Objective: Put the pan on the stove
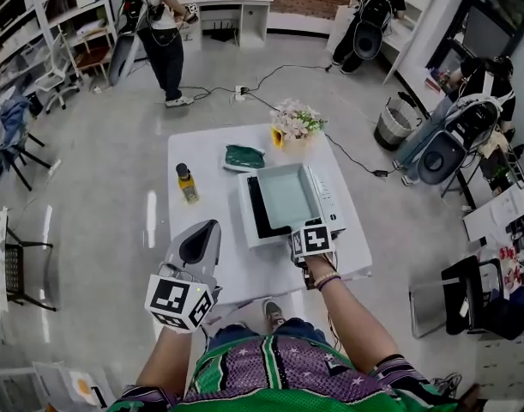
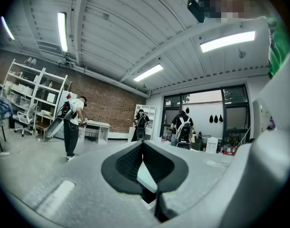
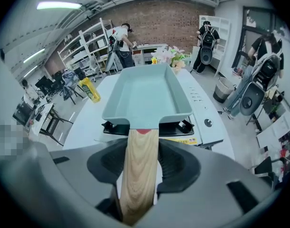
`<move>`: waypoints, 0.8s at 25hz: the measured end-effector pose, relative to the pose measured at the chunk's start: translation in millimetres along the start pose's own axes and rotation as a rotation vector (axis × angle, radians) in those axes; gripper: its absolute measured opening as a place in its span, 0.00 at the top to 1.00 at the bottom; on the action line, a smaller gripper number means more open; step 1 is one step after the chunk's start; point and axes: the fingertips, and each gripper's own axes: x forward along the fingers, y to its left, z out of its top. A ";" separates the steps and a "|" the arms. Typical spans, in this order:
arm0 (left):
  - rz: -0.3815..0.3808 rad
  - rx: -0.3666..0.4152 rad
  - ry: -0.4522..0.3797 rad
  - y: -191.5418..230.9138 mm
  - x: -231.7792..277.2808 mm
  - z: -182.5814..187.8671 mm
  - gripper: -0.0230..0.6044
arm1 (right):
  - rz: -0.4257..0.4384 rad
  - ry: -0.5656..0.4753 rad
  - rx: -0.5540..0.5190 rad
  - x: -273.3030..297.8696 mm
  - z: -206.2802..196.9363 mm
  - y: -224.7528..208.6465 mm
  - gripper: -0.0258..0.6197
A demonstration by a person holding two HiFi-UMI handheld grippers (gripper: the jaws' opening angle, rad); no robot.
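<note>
on the stove (image 1: 332, 197) pan (image 1: 286, 194) rests; right tool (image 3: 144, 148) apart round handle (image 3: 136, 184); left tool (image 2: 143, 145) together.

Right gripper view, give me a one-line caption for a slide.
Pale green pan sits on the tabletop stove, its wooden handle between the right gripper's open jaws.

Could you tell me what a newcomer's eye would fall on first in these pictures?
First, the pale teal pan resting on the white stove mid-table, with its wooden handle lying between the open jaws of the right gripper. Next come the bunch of flowers at the table's far edge and the yellow bottle to the stove's left.
</note>
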 end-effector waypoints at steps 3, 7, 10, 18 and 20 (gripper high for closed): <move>-0.003 0.002 -0.005 -1.5 -4.9 1.5 0.94 | -0.020 -0.068 -0.023 -13.0 15.8 2.3 0.69; -0.004 0.005 -0.012 -4.5 -10.7 4.2 0.94 | -0.036 -0.117 -0.049 -22.8 29.2 2.9 0.69; -0.002 0.009 -0.014 -6.0 -15.9 7.2 0.94 | -0.044 -0.158 -0.040 -32.2 35.6 -0.5 0.69; 0.004 0.026 -0.013 -11.3 -32.8 9.0 0.94 | -0.049 -0.254 0.007 -56.0 37.2 -4.6 0.69; 0.001 0.029 -0.015 -15.0 -36.8 11.0 0.94 | -0.044 -0.278 0.022 -66.1 33.9 -6.5 0.69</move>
